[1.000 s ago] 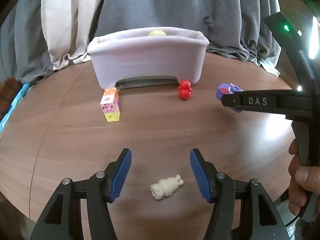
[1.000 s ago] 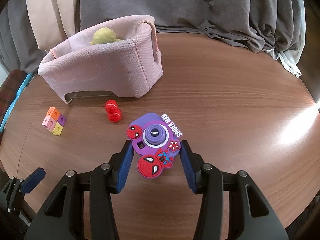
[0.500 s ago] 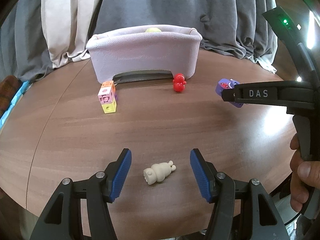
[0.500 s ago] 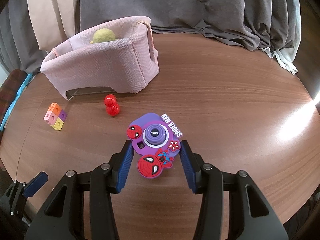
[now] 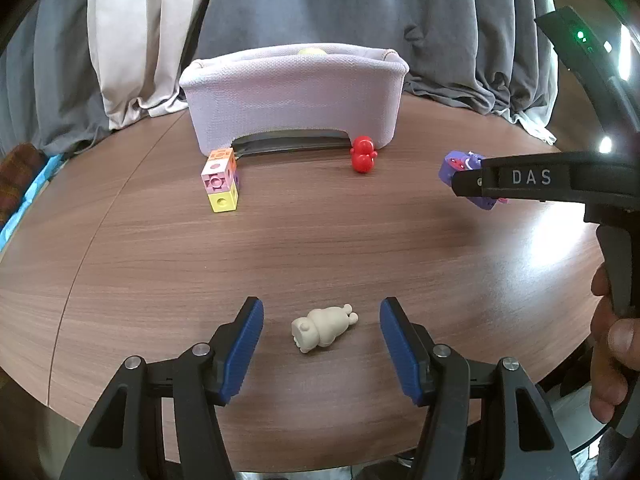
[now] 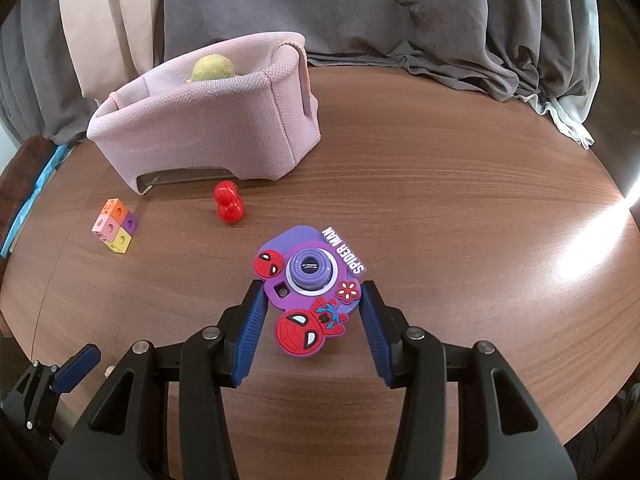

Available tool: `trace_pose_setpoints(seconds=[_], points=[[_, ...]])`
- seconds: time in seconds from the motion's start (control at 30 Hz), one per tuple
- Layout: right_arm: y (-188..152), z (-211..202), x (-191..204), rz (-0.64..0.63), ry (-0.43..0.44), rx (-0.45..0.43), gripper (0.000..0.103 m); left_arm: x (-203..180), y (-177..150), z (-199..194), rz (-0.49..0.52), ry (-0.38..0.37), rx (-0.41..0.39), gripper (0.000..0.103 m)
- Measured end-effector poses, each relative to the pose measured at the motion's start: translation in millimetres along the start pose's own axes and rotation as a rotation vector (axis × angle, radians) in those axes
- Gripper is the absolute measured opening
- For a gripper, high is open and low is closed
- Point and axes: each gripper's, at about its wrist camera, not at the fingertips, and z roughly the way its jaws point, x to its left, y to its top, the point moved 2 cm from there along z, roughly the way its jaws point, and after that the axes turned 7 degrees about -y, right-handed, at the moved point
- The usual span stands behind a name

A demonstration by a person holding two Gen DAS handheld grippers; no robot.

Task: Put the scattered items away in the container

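Observation:
A pink fabric basket stands at the back of the round wooden table, with a yellow-green soft toy inside. My left gripper is open, its pads on either side of a small cream figure lying on the table. My right gripper is shut on a purple Spider-Man toy camera and holds it above the table; the camera also shows in the left wrist view. A red figure and a block of coloured cubes lie in front of the basket.
Grey and beige curtains hang behind the table. A dark flat object lies under the basket's front cutout. The table's front edge is just below my left gripper. A blue and dark cloth sits off the left edge.
The right gripper has lifted the toy camera slightly; the basket and toys look farther off in its view. The left gripper has shifted so the cream figure sits more centred between its pads.

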Motion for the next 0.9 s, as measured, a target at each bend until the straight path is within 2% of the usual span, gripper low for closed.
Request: trace_pose_setpoints(seconds=[0.07, 0.13, 0.9], points=[[0.4, -0.8, -0.4, 0.001, 0.0, -0.002, 0.044, 0.0, -1.2, 3.1, 0.004, 0.002, 0.011, 0.038], [0.9, -1.1, -0.7, 0.002, 0.001, -0.002, 0.044, -0.4, -3.0, 6.6, 0.006, 0.004, 0.023, 0.032], [5.6, -0.1, 0.0, 0.003, 0.001, 0.001, 0.044, -0.6, -0.3, 10.1, 0.01, 0.013, 0.004, 0.031]])
